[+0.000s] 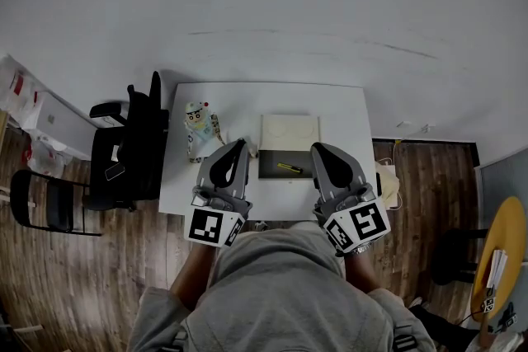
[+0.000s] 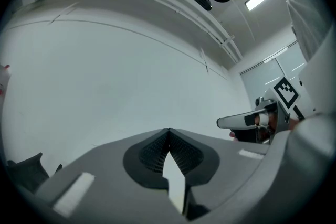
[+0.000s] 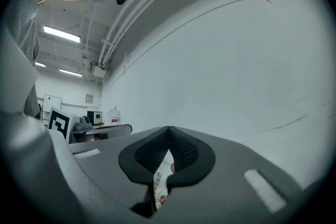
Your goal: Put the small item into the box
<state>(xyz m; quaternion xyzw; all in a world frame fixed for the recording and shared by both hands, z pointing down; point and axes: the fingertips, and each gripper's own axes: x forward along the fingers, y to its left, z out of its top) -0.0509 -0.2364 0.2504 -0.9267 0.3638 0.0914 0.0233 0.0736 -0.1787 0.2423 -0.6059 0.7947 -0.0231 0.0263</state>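
In the head view an open box sits mid-table on the white table, its cream lid folded back. A small yellow item lies on the box's dark floor. My left gripper hovers at the box's left side and my right gripper at its right, both close to my chest. In the left gripper view the left gripper has its jaws closed tip to tip, holding nothing, aimed at a bare wall. The right gripper in its own view is likewise shut and empty.
A toy figure stands on the table left of the box. Black office chairs crowd the table's left side. A pale bag hangs off the right edge. A yellow round table is far right on the wood floor.
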